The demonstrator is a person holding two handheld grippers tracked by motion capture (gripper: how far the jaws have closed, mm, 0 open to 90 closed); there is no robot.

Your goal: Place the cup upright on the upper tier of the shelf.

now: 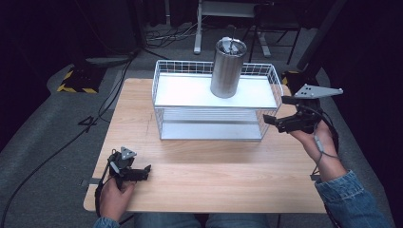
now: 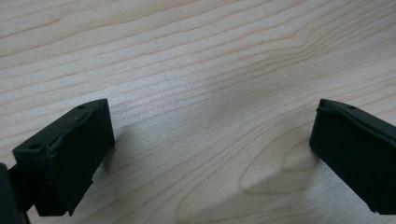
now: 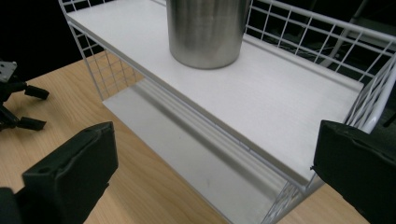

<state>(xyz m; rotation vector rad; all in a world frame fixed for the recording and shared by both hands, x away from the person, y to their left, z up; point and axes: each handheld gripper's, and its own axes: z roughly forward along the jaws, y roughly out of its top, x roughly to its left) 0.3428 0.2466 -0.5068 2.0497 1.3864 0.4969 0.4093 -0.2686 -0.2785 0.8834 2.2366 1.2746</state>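
A steel tumbler [image 1: 228, 69] stands upright on the top shelf of a white wire rack [image 1: 216, 92] at the back middle of the wooden table [image 1: 214, 175]. My right gripper [image 1: 274, 110] hovers just off the rack's right end, open and holding nothing. In the right gripper view its jaws frame the rack [image 3: 299, 107], with the tumbler [image 3: 205, 32] beyond them on the top shelf. My left gripper [image 1: 145, 172] rests low over the table's front left, open and holding nothing. Bare wood lies between its jaws in the left gripper view, where the left gripper [image 2: 212, 121] points down at the table.
The rack's lower shelf [image 1: 209, 130] holds nothing. Bare wood spreads between the rack and the front edge of the table. Cables and a desk frame [image 1: 223, 19] lie on the grey floor behind. The other hand's gripper [image 3: 16, 100] appears far left in the right gripper view.
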